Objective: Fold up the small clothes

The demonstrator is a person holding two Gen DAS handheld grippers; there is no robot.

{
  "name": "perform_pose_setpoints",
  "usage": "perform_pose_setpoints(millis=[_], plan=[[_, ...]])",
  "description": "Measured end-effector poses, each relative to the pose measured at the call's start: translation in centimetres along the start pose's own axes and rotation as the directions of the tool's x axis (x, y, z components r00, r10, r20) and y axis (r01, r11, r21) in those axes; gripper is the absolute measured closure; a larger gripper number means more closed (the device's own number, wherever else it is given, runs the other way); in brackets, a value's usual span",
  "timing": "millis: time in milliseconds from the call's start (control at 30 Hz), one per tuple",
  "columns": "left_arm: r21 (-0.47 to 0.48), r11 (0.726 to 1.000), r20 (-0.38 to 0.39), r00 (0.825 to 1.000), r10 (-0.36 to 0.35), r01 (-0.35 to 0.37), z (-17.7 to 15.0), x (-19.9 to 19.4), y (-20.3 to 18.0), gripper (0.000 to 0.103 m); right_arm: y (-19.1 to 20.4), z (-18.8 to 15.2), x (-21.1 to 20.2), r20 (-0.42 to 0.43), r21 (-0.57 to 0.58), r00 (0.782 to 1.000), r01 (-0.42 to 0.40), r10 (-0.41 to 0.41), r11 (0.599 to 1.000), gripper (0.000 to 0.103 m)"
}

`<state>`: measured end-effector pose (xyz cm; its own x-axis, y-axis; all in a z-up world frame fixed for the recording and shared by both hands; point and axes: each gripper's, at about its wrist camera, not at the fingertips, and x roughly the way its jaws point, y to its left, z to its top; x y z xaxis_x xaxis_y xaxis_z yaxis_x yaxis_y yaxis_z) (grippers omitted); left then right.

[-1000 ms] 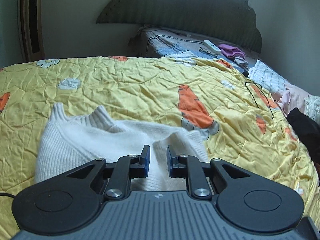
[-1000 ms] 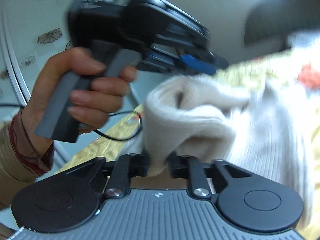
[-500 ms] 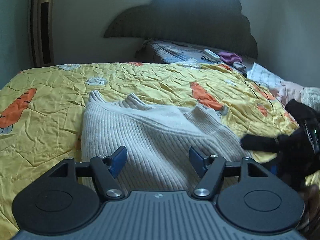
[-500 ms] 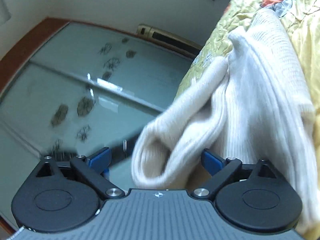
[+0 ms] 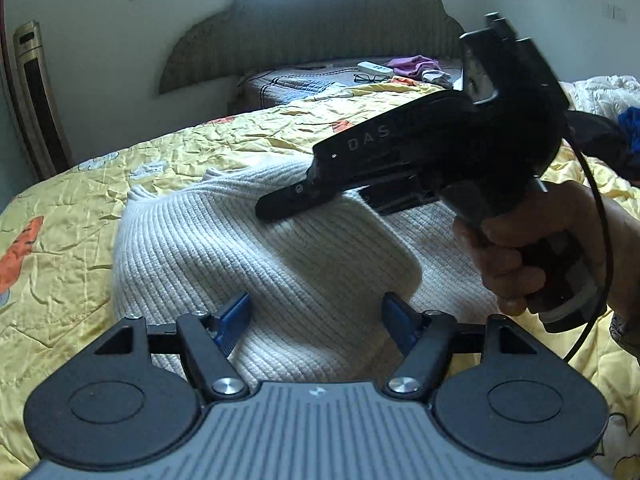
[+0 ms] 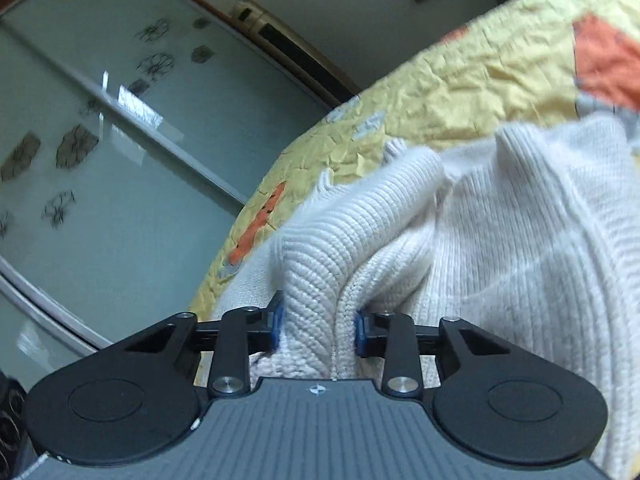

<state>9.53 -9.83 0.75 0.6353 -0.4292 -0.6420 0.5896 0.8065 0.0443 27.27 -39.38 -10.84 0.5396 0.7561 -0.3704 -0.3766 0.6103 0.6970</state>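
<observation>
A white ribbed sweater (image 5: 256,248) lies folded over on the yellow carrot-print bedspread (image 5: 80,208). My left gripper (image 5: 316,316) is open and empty, its blue pads on either side of the sweater's near fold. My right gripper (image 6: 318,326) is shut on a thick bunched fold of the sweater (image 6: 360,232). In the left wrist view the right gripper (image 5: 280,208) rests low over the sweater's middle, held in a hand at the right.
A dark padded headboard (image 5: 320,32) stands at the back. Glasses (image 5: 368,78), a white remote and purple cloth lie near the pillows. More clothes (image 5: 612,96) lie heaped at the right. A frosted glass sliding door (image 6: 100,140) stands beside the bed.
My left gripper opened and let go of the sweater, then drew back. My right gripper opened, then shut on a fold, and moved across over the sweater.
</observation>
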Motion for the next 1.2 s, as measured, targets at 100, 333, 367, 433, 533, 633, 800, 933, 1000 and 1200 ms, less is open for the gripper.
perform_pose_setpoints(millis=[100,333,367,433,533,633,800,933,1000,1200], plan=[[-0.022,1.000,0.005,1.000,-0.023,0.023,0.2,-0.3,0.1,0.031,1.5,0.0,-1.8,0.035,-0.093,0.999,0.036,-0.032,0.995,0.070],[-0.046,0.996,0.024,0.997,-0.073,0.074,1.0,-1.1,-0.5,0.031,3.6,0.7,-5.0,0.093,-0.213,0.993,0.097,-0.079,0.972,0.070],[-0.046,0.996,0.024,0.997,-0.079,0.080,1.1,-1.2,-0.6,0.031,3.7,0.8,-5.4,0.099,-0.225,0.991,0.109,-0.088,0.968,0.070],[-0.052,0.995,0.022,0.996,-0.088,0.089,1.2,-1.1,-0.6,0.031,3.6,0.6,-6.3,0.107,-0.238,0.989,0.127,-0.104,0.963,0.070],[-0.063,0.993,0.019,0.995,-0.103,0.104,1.1,-1.1,-0.7,0.031,2.8,0.3,-7.5,0.119,-0.234,0.985,0.147,-0.121,0.961,0.070],[-0.074,0.991,0.022,0.994,-0.108,0.109,1.2,-1.1,-0.5,0.031,1.6,-0.1,-8.8,0.127,-0.209,0.983,0.157,-0.132,0.965,0.070],[-0.130,0.985,0.034,0.993,-0.113,0.116,2.2,-0.2,0.4,0.031,-0.7,-0.9,-10.5,0.142,-0.139,0.981,0.154,-0.134,0.978,0.070],[-0.124,0.989,0.022,0.997,-0.077,0.079,2.3,0.8,-0.3,0.025,-2.6,-1.3,-10.3,0.099,-0.065,0.990,0.112,-0.105,0.992,0.065],[-0.096,0.994,0.013,0.998,-0.058,0.059,1.9,1.4,-1.0,0.025,-3.4,-1.1,-9.8,0.069,-0.032,0.992,0.104,-0.102,0.994,0.051],[-0.053,0.998,0.019,0.999,-0.046,0.047,1.2,1.8,-2.1,0.018,-5.2,1.2,-8.2,0.073,0.078,0.997,0.030,-0.035,0.997,0.025]])
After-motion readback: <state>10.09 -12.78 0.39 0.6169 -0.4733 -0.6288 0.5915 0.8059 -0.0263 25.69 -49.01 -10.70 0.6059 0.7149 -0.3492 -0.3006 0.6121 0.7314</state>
